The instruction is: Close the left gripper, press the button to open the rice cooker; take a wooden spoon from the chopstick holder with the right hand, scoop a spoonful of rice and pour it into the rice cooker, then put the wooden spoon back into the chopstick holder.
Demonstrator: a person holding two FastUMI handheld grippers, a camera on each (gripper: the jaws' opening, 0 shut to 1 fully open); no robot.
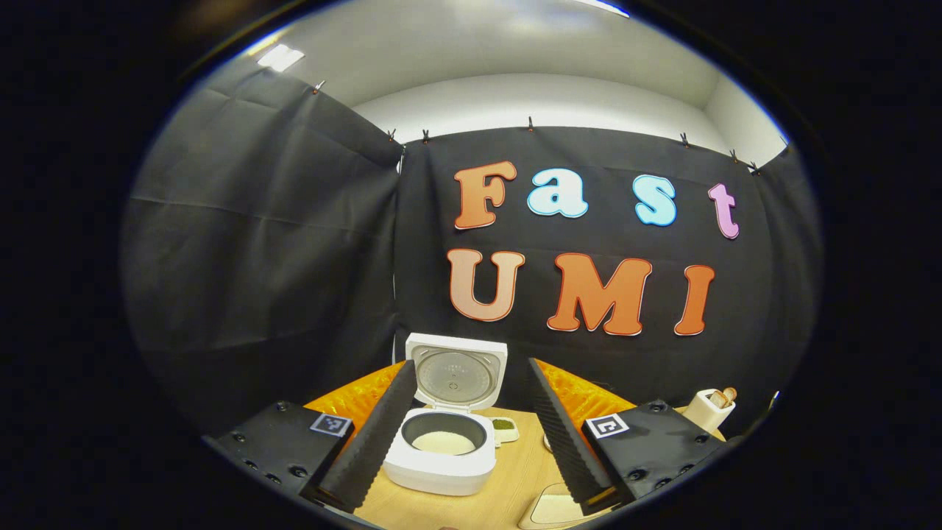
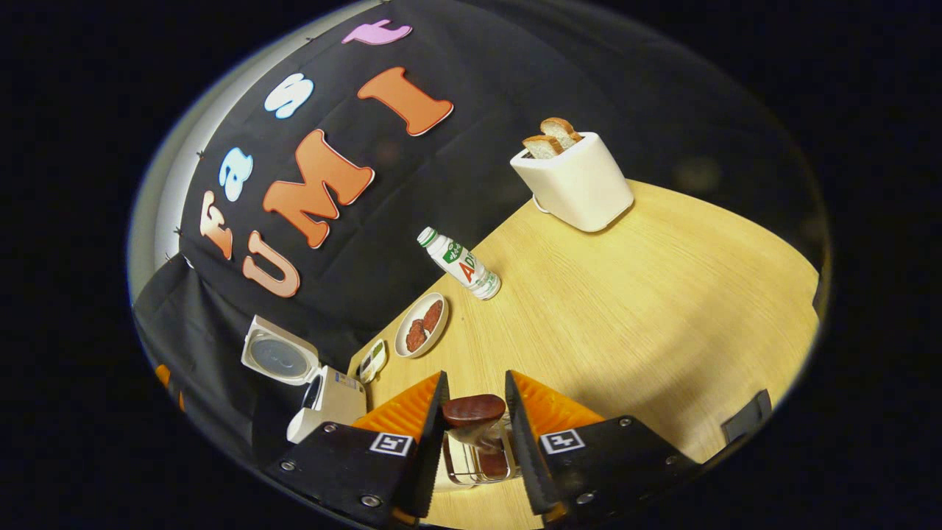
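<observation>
Left gripper view: left tongs spread wide, gripping nothing, held above the wooden surface and framing the rice cooker. Cooker lid raised upright at the back; inner pot exposed, with pale rice at its bottom. Small dish with green contents just beside the cooker, toward the wall. Toaster far off near the edge of the view, bread poking from its top. Pale flat item at the lower edge, partly cut off; identity cannot be told.

Right gripper view, strongly tilted: right tongs parted, with the rounded dark-brown end of the spoon between the two fingers. Whether both fingers press on the spoon cannot be told. Beneath it, the wire holder, standing on the surface, spoon still in it. Cooker seen from the side, lid open, well apart from the tongs. Past the holder: small dish, plate carrying two reddish-brown pieces, and a white bottle with a green cap, upright on the surface. Toaster farther along, two slices of bread standing in its slots. Dark object at the surface's near edge, too small to identify.
</observation>
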